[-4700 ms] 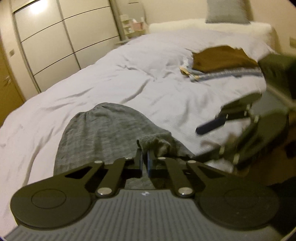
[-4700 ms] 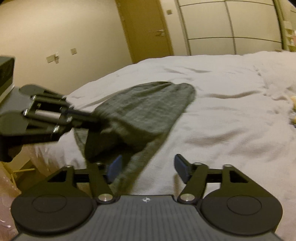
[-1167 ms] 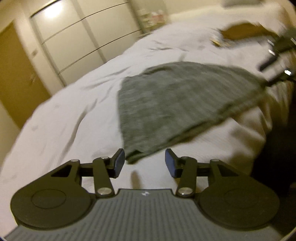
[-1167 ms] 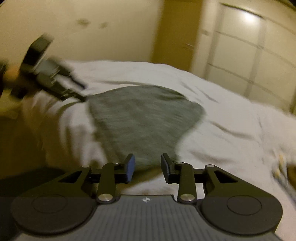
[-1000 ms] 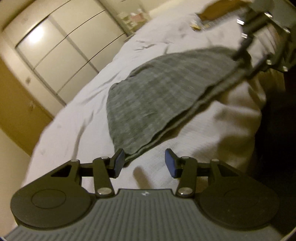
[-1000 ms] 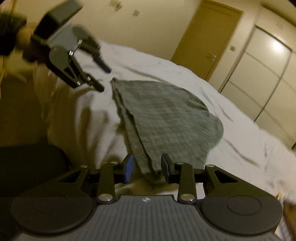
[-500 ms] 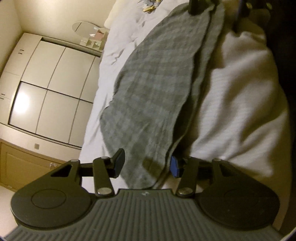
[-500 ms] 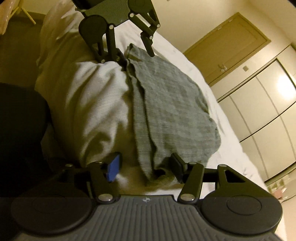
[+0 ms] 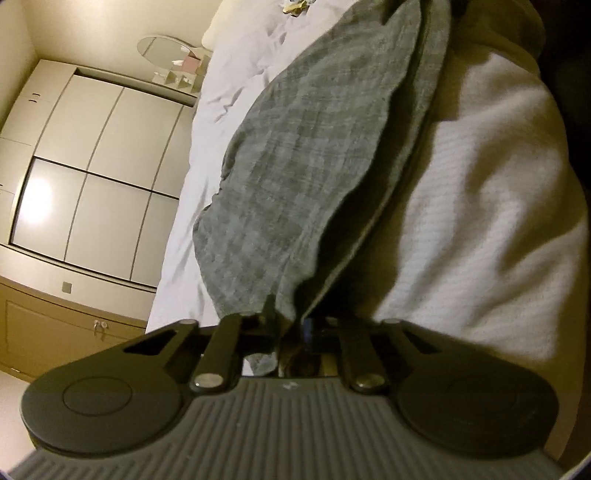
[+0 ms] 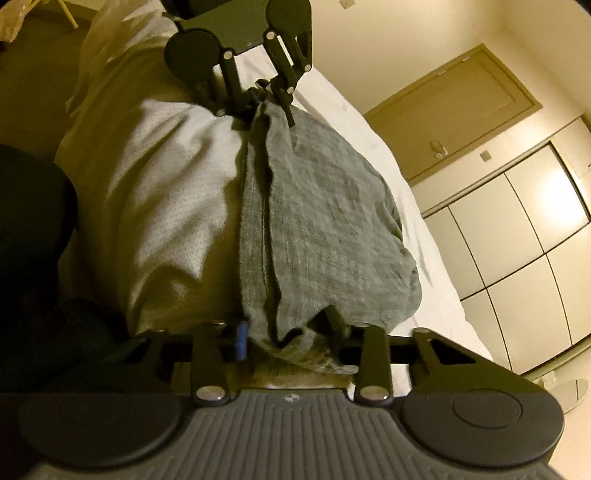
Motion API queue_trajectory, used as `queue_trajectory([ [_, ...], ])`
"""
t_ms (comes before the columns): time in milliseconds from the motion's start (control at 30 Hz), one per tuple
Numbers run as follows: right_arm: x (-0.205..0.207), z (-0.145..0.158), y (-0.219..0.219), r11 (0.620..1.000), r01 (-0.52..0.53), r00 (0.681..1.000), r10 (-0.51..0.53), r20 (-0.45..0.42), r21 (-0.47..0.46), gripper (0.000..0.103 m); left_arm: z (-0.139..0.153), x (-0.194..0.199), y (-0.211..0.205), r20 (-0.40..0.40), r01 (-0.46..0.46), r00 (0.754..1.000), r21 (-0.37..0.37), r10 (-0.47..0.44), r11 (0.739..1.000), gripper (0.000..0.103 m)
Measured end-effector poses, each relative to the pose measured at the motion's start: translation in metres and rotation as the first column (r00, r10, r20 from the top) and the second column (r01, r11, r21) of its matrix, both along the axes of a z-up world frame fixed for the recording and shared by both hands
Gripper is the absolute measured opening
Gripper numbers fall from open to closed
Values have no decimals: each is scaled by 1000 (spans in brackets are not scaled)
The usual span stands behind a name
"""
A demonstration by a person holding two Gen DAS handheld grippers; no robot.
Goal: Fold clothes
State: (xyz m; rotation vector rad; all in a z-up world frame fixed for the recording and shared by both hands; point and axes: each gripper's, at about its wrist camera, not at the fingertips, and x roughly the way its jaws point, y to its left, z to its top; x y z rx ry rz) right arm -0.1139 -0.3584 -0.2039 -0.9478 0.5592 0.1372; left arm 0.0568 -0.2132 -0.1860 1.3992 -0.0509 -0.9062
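Observation:
A grey checked garment [image 9: 295, 155] lies along the near edge of the white bed [image 9: 480, 206]; it also shows in the right wrist view [image 10: 325, 221]. My left gripper [image 9: 290, 328] is shut on one end of its doubled edge. It shows at the far end in the right wrist view [image 10: 258, 99], pinching the cloth. My right gripper [image 10: 288, 336] has its jaws apart around the other end, with cloth bunched between them.
The bed cover [image 10: 166, 192] drops off at the side next to the garment. A wardrobe with pale doors [image 9: 92, 166] and a brown door [image 10: 450, 110] stand beyond the bed. Other clothes [image 9: 295, 5] lie at the far end.
Both grippers dropped to the garment's two ends at the bed edge. The left gripper closed on its end. The right gripper's jaws moved in around the other end.

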Motion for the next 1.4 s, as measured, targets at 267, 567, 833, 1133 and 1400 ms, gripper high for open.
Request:
queue_trajectory([
  [267,-25,58,-12,992,-11,999,6,45,122,8,64,-24,28,-51,13,999,-5,-13,1000,4],
  [567,-91,87,-12,966,-106,994,107,8,234,7,80,-90,59,-105,3,995,45,2,999,4],
  [833,-121,111,-21,940,-165,981,187,-48,299,7,103,-121,72,-150,-24,988,44,30,999,4],
  [1133,-34,169,-83,922,-105,994,96,43,373,7,139,-21,3,-191,-43,981,-53,32,998,4],
  [1400,107,150,-165,836,76,996,-43,-73,544,7,118,95,-71,-314,-76,948,-38,60,996,4],
])
